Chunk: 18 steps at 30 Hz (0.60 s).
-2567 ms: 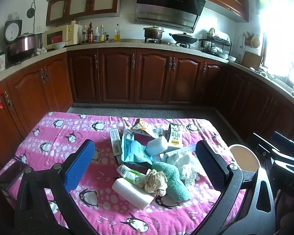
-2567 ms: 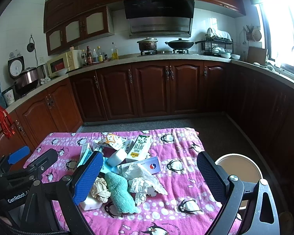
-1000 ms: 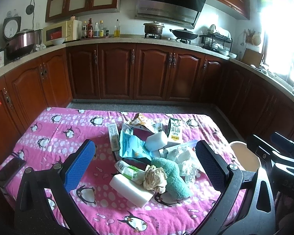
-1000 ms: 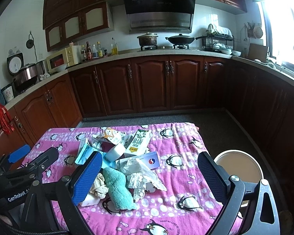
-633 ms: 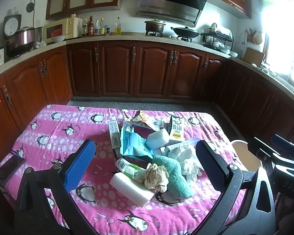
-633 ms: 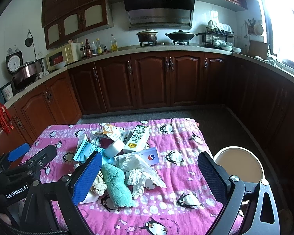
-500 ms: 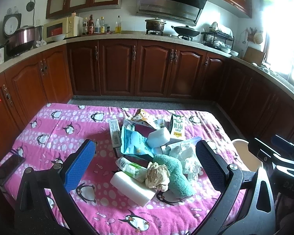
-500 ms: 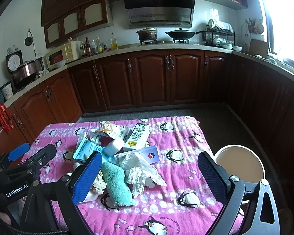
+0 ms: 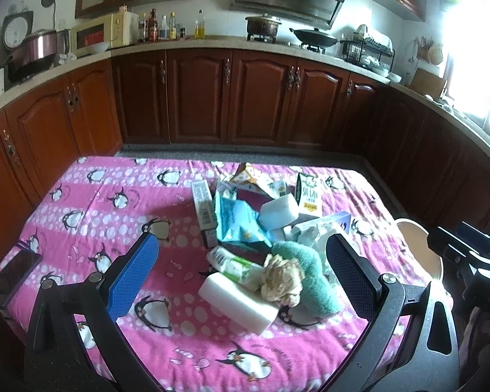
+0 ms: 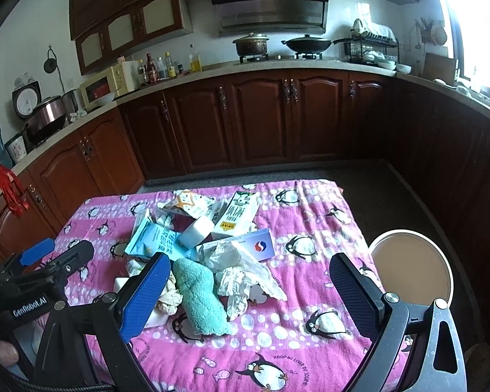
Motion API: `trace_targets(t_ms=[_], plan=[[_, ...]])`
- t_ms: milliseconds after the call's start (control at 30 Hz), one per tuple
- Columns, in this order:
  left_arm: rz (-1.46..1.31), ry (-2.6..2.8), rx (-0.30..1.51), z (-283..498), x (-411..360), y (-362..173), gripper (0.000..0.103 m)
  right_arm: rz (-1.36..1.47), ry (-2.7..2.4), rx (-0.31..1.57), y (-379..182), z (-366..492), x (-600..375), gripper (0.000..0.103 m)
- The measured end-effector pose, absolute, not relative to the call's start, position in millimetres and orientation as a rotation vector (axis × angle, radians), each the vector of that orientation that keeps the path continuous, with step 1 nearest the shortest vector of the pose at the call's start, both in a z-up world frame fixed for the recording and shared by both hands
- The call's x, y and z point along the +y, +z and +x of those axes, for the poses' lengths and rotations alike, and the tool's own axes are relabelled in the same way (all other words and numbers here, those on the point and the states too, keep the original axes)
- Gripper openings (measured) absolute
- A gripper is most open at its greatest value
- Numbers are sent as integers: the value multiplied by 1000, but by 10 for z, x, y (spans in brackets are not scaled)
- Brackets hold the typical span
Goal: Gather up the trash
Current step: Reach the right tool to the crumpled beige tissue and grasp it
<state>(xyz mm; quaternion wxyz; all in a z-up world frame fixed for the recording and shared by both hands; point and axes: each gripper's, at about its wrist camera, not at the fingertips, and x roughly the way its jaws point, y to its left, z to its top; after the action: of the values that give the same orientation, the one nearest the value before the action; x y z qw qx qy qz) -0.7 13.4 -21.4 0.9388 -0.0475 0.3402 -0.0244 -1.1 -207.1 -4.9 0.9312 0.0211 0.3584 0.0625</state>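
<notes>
A heap of trash lies mid-table on the pink penguin cloth (image 9: 107, 202): a white foam block (image 9: 236, 303), a crumpled brown paper ball (image 9: 282, 277), a teal cloth (image 10: 201, 297), crumpled white tissue (image 10: 241, 269), a blue snack bag (image 9: 236, 220), a milk carton (image 10: 238, 215) and a white-blue box (image 10: 258, 245). My left gripper (image 9: 241, 268) hangs open above the near side of the heap, holding nothing. My right gripper (image 10: 250, 289) is open too, over the teal cloth and tissue. A round bin (image 10: 411, 268) stands on the floor right of the table.
Dark wood cabinets (image 9: 199, 98) line the back and right walls, with floor between them and the table. A dark phone (image 9: 14, 269) lies at the table's left corner. The left gripper's body (image 10: 32, 287) shows at the lower left of the right wrist view.
Both views have drifted slightly, so the heap sits a little nearer and the table's far edge lower. Both grippers stay open; nothing on the table has moved.
</notes>
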Motion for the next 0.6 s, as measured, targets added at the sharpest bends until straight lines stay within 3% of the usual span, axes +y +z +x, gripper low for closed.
trace_targets(t_ms=[167,267,500,600], plan=[[-106,-94,783,37,314,-363,102,38,194,798,-229,61,-2028,97],[-123,-105,847,63,370,-514,102,39,253,836,-368,112,-1965,87],[-221,-112,1009,292,452,-965,81,22,372,938,-701,313,-1685,67],[-267,-138,1064,408,423,-1131,74,24,382,951,-756,360,-1668,66]])
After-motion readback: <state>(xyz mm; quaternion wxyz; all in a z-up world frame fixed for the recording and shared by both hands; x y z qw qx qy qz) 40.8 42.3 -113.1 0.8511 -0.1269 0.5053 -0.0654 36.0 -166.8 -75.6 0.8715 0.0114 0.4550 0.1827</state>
